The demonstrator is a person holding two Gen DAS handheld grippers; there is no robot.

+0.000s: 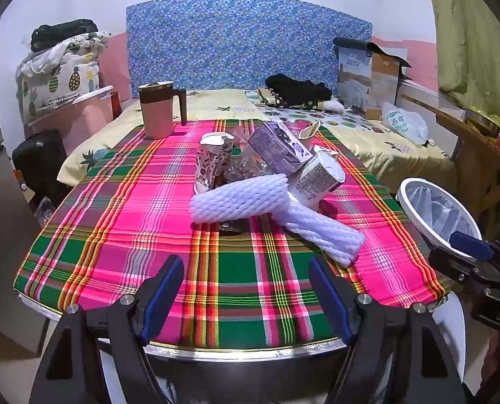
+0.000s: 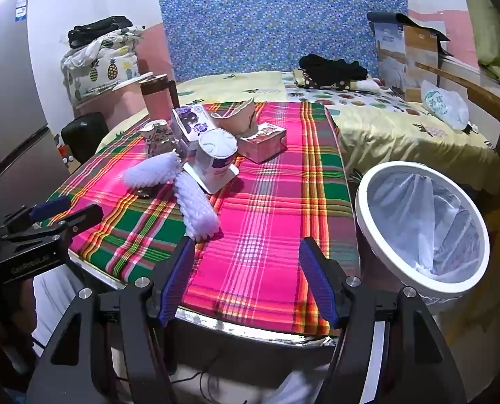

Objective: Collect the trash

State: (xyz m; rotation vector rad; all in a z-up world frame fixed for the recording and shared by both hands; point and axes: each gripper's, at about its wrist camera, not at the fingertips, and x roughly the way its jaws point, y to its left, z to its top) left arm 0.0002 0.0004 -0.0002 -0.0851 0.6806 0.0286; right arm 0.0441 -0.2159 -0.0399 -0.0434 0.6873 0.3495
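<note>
Nearby, white bin (image 2: 377, 181) with clear liner (image 2: 441, 222), nothing visible inside

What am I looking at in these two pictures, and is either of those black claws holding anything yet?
Each picture comes from a camera mounted on a hand-held two-finger gripper, looking forward along its blue-padded fingers. One view belongs to the left gripper, the other to the right gripper; both are open and empty, near the front edge of the pink and green plaid tablecloth. On the cloth lies the trash: two white foam net sleeves, a purple milk carton, a patterned paper cup and a tipped white paper tub. A pink mug with a brown handle stands behind. The white round bin with a clear liner waits beside the table, on the right.
</note>
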